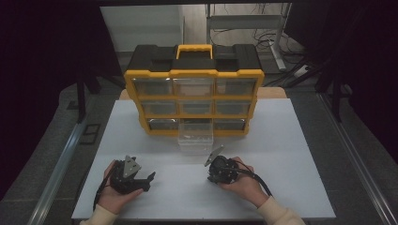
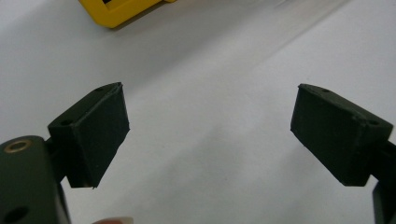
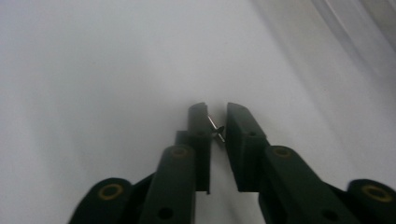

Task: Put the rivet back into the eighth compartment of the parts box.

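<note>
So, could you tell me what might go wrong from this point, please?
The right gripper pinches a tiny metal pin only at its jaw tips; a slight loosening could drop it onto the white table, where it would be hard to spot. The clear drawer sticks out of the yellow organizer just ahead of that gripper, so a careless reach could knock it. The left gripper is open and holds nothing, so it steadies neither.

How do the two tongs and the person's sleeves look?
Both the left tongs and the right tongs are black, each with a grey three-cornered plate on top and a black cable trailing back. Their jaws are blocky black pads on arms with brass-coloured rivets. The sleeves are cream-coloured.
</note>
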### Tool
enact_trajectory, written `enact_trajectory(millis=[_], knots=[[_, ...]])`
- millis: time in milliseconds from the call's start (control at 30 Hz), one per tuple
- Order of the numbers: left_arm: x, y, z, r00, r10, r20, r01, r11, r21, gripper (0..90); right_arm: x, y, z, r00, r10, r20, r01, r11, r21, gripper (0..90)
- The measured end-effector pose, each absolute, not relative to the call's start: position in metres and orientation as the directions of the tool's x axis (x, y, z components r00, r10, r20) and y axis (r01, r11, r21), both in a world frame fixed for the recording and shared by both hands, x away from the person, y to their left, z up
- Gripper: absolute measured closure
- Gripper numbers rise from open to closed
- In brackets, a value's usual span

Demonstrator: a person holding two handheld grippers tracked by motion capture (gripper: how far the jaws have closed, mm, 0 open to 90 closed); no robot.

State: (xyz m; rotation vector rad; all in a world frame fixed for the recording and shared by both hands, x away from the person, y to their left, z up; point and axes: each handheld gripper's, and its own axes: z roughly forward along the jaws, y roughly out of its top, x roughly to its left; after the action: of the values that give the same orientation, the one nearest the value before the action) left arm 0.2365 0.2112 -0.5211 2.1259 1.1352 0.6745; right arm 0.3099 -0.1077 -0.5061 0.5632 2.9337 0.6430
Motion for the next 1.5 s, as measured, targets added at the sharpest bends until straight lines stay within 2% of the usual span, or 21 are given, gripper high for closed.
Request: enact_trajectory(millis=[400,900,1500], knots=[[0.237,0.211,-0.521,0.497,0.857,0.138,0.534,-0.427,0.73,11.9,0.313,-0.111,-0.501,-0.922,0.387,0.006,0.351,0.83,0.434,83.4],[0.237,0.211,-0.521,0.495,0.858,0.138,0.532,-0.424,0.733,11.9,0.313,-0.122,-0.473,-0.918,0.395,0.042,0.357,0.773,0.524,83.6],[0.237,0.211,-0.521,0.492,0.859,0.141,0.533,-0.425,0.732,11.9,0.313,-0.127,-0.449,-0.915,0.401,0.035,0.346,0.738,0.579,83.6]])
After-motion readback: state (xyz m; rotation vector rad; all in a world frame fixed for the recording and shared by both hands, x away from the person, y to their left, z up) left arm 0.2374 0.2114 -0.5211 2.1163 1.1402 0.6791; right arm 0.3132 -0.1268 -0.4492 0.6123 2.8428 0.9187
